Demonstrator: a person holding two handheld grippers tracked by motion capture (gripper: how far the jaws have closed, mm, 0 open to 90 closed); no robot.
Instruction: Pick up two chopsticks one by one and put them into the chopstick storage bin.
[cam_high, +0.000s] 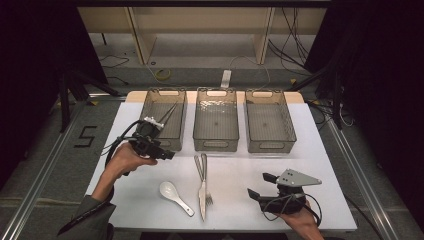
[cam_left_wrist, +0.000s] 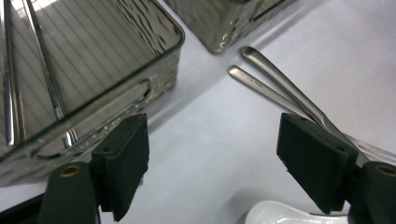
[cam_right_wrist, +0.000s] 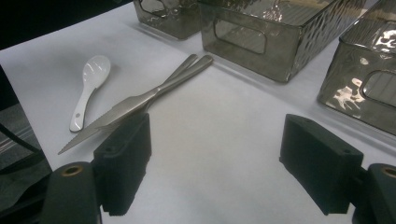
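A steel knife (cam_high: 202, 197) and fork (cam_high: 199, 165) lie crossed at the middle of the white table, handles toward the bins. In the left gripper view their handles (cam_left_wrist: 271, 67) run behind the right jaw. A white ceramic spoon (cam_high: 173, 193) lies to their left, its bowl (cam_left_wrist: 280, 214) just below my left gripper (cam_left_wrist: 215, 154). That gripper (cam_high: 167, 154) hovers open in front of the left bin (cam_high: 165, 142), nothing between its jaws. My right gripper (cam_high: 260, 184) rests open at the front right, its jaws (cam_right_wrist: 215, 154) pointing toward the knife (cam_right_wrist: 107, 119) and the spoon (cam_right_wrist: 91, 77).
Three smoky clear bins stand in a row at the back. The left bin (cam_left_wrist: 116, 86) holds thin metal chopsticks (cam_high: 167, 116). The middle bin (cam_high: 216, 142) and the right bin (cam_high: 270, 145) look bare inside. Bare table lies between the cutlery and my right gripper.
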